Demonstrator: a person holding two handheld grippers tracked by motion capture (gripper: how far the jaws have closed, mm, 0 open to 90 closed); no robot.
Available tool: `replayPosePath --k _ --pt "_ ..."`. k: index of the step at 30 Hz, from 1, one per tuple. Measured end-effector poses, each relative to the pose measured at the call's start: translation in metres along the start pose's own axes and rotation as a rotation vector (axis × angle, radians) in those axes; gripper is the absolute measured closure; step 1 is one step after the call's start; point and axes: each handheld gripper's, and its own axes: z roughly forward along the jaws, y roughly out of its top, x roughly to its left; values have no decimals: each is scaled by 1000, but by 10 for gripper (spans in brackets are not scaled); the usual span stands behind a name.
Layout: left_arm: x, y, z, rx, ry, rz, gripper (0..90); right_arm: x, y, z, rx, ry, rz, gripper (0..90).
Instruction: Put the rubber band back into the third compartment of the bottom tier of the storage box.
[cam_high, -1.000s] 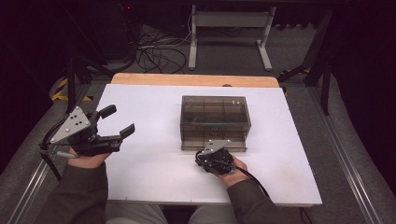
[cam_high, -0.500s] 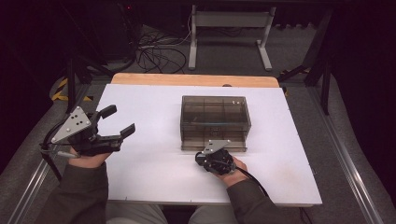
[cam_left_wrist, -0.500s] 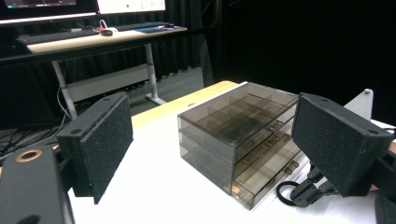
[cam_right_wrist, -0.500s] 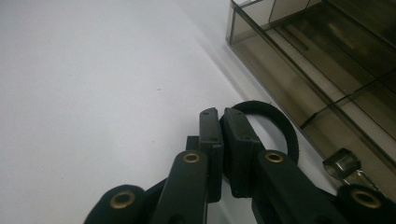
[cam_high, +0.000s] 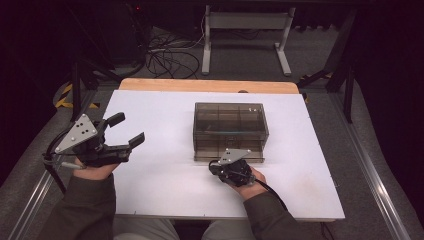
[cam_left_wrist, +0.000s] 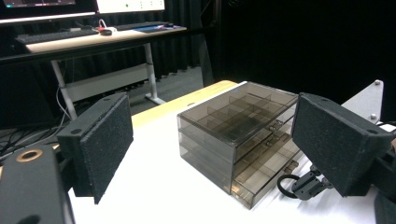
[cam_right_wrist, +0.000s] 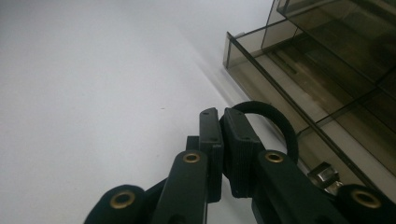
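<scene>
Fingers (cam_right_wrist: 211, 140) of your right gripper (cam_right_wrist: 219, 122) are clamped on a black hair tie (cam_right_wrist: 280, 122), its loop partly hidden behind them, at six o'clock of the smoky drawer box (cam_high: 230, 125). Your left gripper (cam_high: 131, 131) gapes empty at nine o'clock.

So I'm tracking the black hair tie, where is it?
The black hair tie is pinched in the right gripper, just in front of the smoky drawer organizer's open bottom drawer.
</scene>
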Motion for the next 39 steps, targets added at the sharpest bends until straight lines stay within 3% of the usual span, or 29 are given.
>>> replayPosePath --k 18,39 --pt "0 0 0 1 -4 1 138 -3 2 -11 -44 -35 -2 864" --pt "0 0 0 1 -6 1 138 -11 1 -22 -69 -75 28 863"
